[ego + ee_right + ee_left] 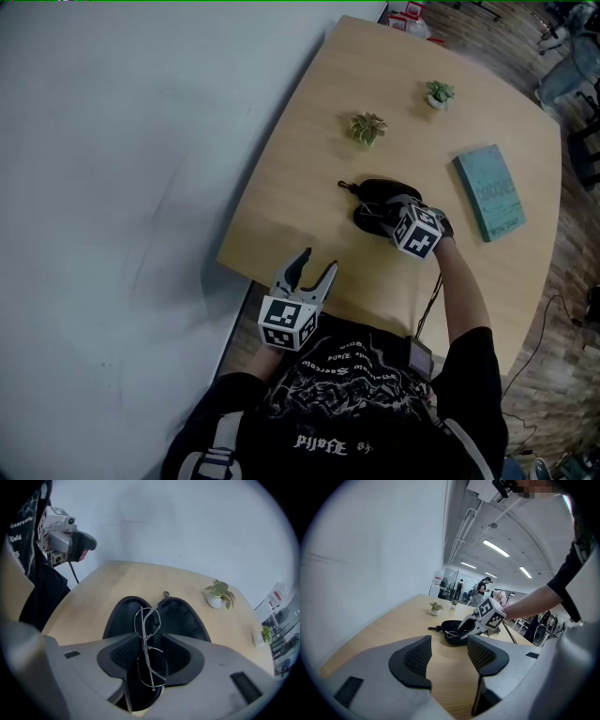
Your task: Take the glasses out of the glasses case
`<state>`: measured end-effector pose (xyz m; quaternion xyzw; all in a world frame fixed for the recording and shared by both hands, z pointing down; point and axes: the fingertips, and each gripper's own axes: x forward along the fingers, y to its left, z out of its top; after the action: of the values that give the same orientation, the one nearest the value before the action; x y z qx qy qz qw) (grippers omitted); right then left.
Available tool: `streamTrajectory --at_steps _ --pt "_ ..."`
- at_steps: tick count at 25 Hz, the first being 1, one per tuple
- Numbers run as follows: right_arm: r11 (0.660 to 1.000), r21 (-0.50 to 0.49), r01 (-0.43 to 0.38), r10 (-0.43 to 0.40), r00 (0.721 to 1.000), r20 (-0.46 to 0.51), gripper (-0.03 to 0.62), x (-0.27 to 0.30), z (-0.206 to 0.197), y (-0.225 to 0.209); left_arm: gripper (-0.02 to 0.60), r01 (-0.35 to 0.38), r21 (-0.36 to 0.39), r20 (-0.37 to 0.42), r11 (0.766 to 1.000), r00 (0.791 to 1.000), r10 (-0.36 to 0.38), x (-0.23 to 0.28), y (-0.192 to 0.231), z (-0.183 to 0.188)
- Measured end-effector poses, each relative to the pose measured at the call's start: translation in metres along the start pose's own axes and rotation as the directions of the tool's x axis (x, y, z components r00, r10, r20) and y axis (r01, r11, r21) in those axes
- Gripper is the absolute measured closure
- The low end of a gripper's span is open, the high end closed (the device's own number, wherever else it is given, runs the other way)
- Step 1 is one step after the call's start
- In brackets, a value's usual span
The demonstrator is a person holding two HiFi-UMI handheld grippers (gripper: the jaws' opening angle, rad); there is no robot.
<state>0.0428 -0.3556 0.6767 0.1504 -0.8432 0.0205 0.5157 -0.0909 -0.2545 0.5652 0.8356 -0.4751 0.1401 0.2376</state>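
Right gripper (pixel 150 654), lowered steeply into the open black zip-up glasses case (pixel 183 617). Its jaws are set apart, and the thin silver wire-framed glasses (pixel 146 620) are seen on edge between the pads, still inside the case; no firm press on the frame is seen. The case is laid open on the light wooden worktop (pixel 309 169), near its middle. Left gripper (pixel 310 271) is held at the near worktop edge, well apart from the case, jaws spread with only bare worktop between them. Beyond the case, two small potted plants (pixel 367 128) are placed; a teal hardback book (pixel 490 193) is laid at the right.
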Motion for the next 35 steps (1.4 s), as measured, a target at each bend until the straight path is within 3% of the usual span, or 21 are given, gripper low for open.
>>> streamTrajectory --at_steps 2,4,13,18,35 --pt "1.0 0.012 0.008 -0.008 1.0 0.004 0.428 -0.001 0.0 -0.002 0.336 0.01 0.006 -0.001 1.0 1.0 -0.01 0.001 -0.003 0.0" --pt "0.999 0.023 0.027 -0.027 1.0 0.005 0.493 -0.001 -0.001 -0.006 0.336 0.03 0.012 -0.006 0.999 1.0 -0.03 0.001 -0.007 0.0" --pt "0.998 0.042 0.044 -0.045 0.999 0.017 0.502 0.0 0.0 -0.01 0.336 0.031 0.0 -0.011 1.0 0.999 -0.031 0.004 -0.004 -0.003" --pt "0.994 0.038 0.098 -0.1 0.994 0.045 0.526 -0.005 0.007 -0.014 0.336 0.024 0.004 -0.005 1.0 1.0 -0.024 0.007 -0.002 -0.001" --pt "0.961 0.18 0.209 -0.236 0.96 0.149 0.556 -0.046 0.015 -0.028 0.336 0.039 0.002 0.014 0.999 0.999 -0.039 0.006 -0.003 0.001"
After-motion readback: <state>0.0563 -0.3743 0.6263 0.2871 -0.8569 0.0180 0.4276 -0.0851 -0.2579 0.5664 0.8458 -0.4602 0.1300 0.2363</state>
